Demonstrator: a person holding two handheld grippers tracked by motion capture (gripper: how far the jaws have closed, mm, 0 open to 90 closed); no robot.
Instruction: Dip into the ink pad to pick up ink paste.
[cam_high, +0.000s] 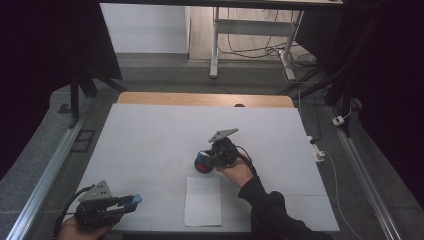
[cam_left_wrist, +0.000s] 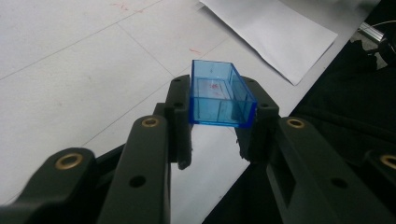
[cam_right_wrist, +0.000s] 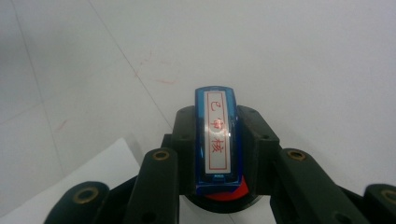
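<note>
My left gripper (cam_high: 129, 202) is low at the table's near left corner, shut on a clear blue rectangular cap (cam_high: 134, 200). In the left gripper view the cap (cam_left_wrist: 220, 95) sits crosswise between the jaws of that gripper (cam_left_wrist: 219, 109), its open side facing up. My right gripper (cam_high: 206, 159) is at mid-table, shut on a blue stamp (cam_high: 202, 162). In the right gripper view the stamp (cam_right_wrist: 216, 135) carries a white label with red characters and has a red, dark-rimmed round end below, clamped by this gripper (cam_right_wrist: 217, 119).
A white sheet of paper (cam_high: 203, 201) lies near the front edge, just on the near side of the stamp, also seen as paper (cam_left_wrist: 275, 32) in the left gripper view. The white tabletop (cam_high: 160, 135) bears faint red marks. A desk frame and cables stand beyond it.
</note>
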